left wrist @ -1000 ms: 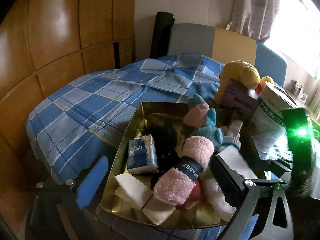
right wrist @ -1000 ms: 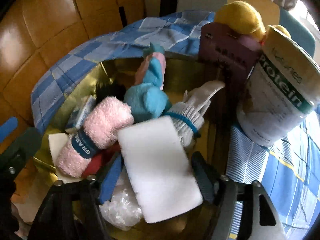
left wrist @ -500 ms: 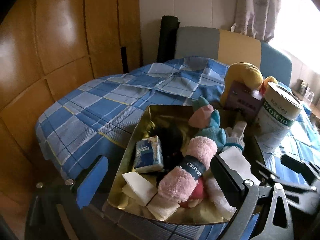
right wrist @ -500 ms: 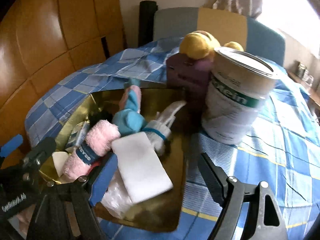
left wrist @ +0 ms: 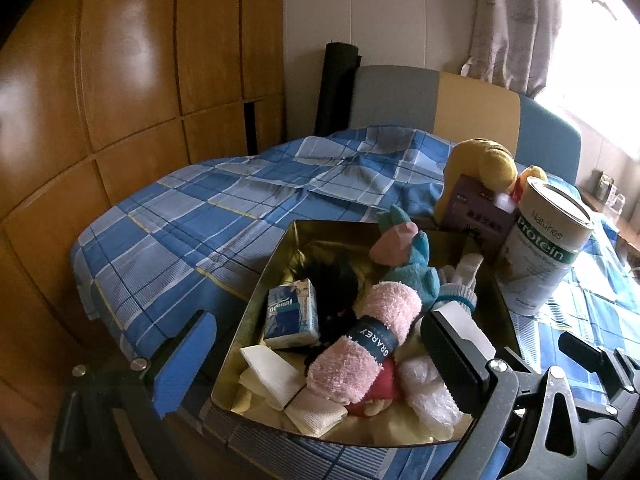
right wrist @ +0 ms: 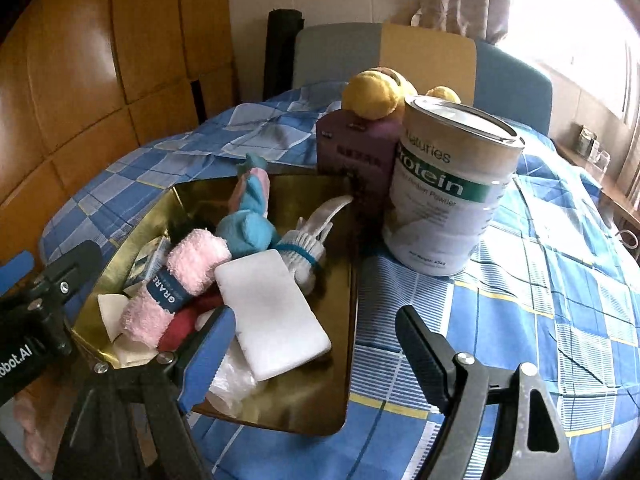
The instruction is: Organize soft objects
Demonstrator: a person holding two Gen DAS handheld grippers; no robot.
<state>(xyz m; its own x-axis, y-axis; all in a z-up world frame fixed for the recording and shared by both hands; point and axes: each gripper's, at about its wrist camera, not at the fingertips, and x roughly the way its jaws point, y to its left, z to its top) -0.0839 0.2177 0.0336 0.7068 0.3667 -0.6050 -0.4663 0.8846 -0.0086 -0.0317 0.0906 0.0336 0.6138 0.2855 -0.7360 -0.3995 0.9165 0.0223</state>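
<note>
I saw the white sponge block (right wrist: 272, 312), a flat, plain, round-cornered slab, lying in the gold tray (right wrist: 348, 320) on the bed, propped on the pink rolled towel (right wrist: 180, 280) and a clear bag. Its long axis ran from about five o'clock to eleven o'clock in the right view. My right gripper (right wrist: 316, 348) had just been opening, its fingers apart with nothing between; my left gripper (left wrist: 320, 344) also stood apart, empty.

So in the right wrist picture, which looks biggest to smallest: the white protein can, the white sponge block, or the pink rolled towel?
1. White protein can
2. White sponge block, though it lies nearer the camera
3. Pink rolled towel, partly hidden
</note>
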